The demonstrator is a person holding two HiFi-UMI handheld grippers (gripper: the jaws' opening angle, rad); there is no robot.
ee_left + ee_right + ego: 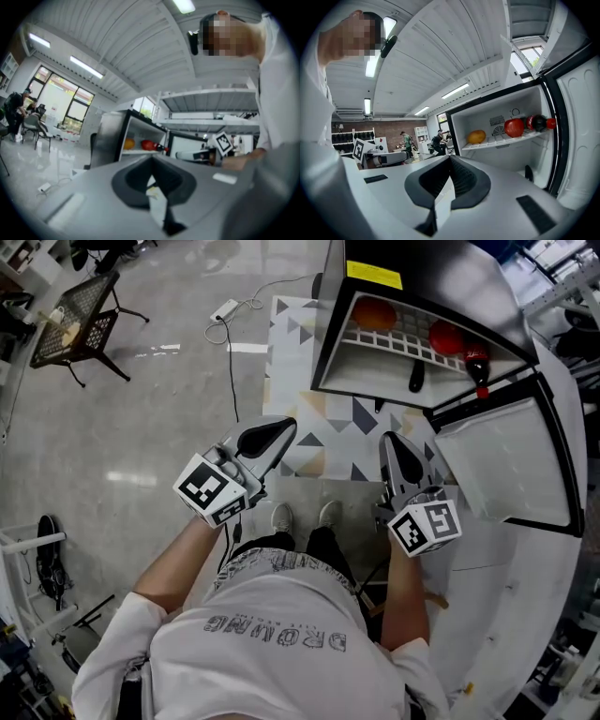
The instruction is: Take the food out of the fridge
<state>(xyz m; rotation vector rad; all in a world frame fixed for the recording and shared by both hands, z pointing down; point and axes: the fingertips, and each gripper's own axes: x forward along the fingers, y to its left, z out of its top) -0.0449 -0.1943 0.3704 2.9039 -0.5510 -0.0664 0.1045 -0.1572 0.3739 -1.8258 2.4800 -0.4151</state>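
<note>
Grey polished floor [141, 427] runs under a triangle-patterned mat [300, 334], and at the mat's far edge stands a small fridge [441, 277] with its door [506, 465] swung wide to the right. The food sits on the fridge's white wire shelf [394, 338]. An orange fruit [375, 315] lies near the shelf's left end and a red fruit [447, 337] toward its right end. A dark bottle [476, 367] with a red cap lies on its side just beside the red fruit, at the right end. Below the shelf a small dark thing [415, 378] shows, too unclear to name. Both grippers hang short of the opening, well apart from the food. The left gripper [281, 432] has its jaws pressed together with nothing between them, and so does the right gripper [396, 446]. The plainest risk, as I judge it, is reaching in with jaws closed like this, since a blunt tip would push a round fruit along the wire instead of taking it. The bottle, lying down, could roll off the shelf's front edge if the red fruit beside it is nudged. The right gripper is also near the open door and might knock it on the way in.
</note>
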